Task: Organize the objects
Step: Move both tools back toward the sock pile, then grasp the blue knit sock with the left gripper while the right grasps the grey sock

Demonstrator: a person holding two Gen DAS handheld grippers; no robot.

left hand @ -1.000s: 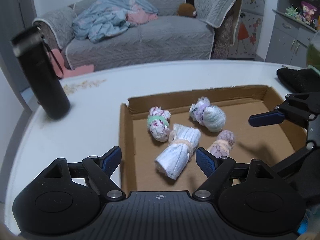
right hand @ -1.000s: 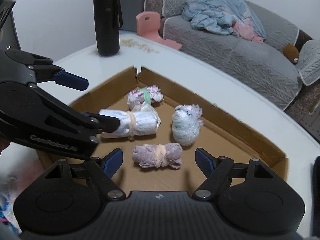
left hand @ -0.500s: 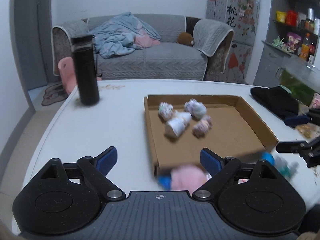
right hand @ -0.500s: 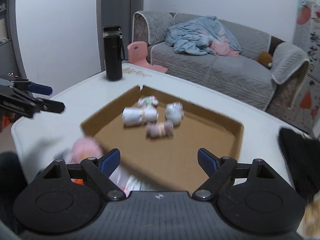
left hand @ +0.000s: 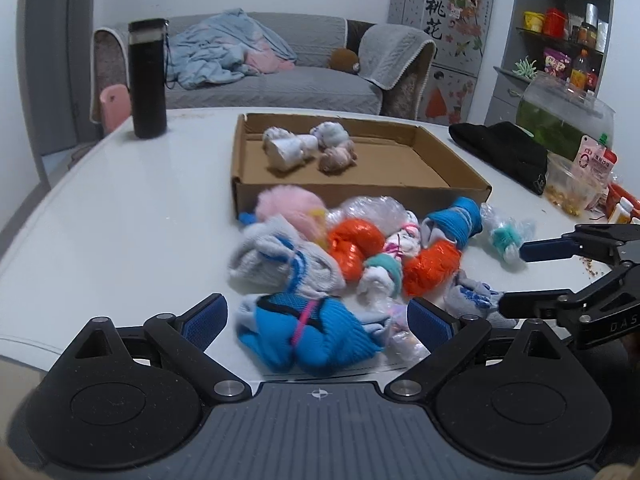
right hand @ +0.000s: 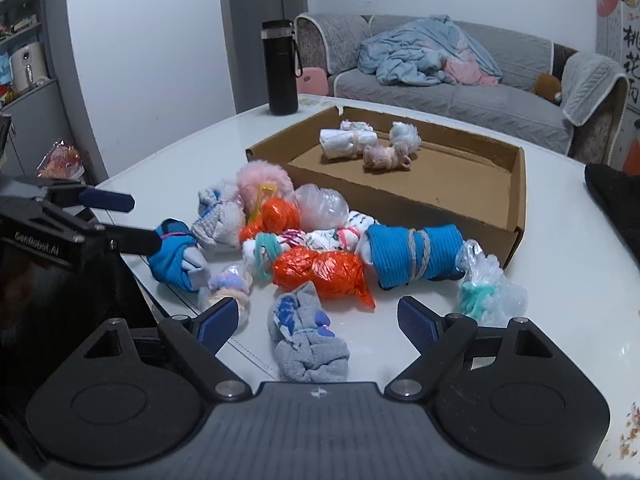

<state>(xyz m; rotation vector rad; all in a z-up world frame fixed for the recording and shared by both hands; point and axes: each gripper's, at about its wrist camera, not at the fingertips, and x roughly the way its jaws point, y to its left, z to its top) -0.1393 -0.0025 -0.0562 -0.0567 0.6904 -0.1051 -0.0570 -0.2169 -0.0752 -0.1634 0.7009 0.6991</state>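
A shallow cardboard box (left hand: 356,196) (right hand: 516,184) on the white table holds several pale sock bundles (left hand: 288,150) (right hand: 348,142) at its far end. A heap of bundled socks and bags lies in front of the box: a blue bundle (left hand: 316,336) (right hand: 172,258), orange bags (left hand: 354,242) (right hand: 320,270), a pink fluffy bundle (left hand: 288,206) (right hand: 260,180), a blue roll (right hand: 412,258) and a grey sock bundle (right hand: 306,344). My left gripper (left hand: 316,320) is open over the blue bundle. My right gripper (right hand: 312,320) is open over the grey bundle.
A black flask (left hand: 147,78) (right hand: 282,67) stands at the table's far left. A black cloth (left hand: 504,150), a fish bowl (left hand: 564,120) and snack packs (left hand: 596,164) sit at the right. A grey sofa (left hand: 260,80) is behind the table.
Both grippers have pulled back from over the box toward the table's near edge. The heap of loose bundles has come into view. Both stay open and empty.
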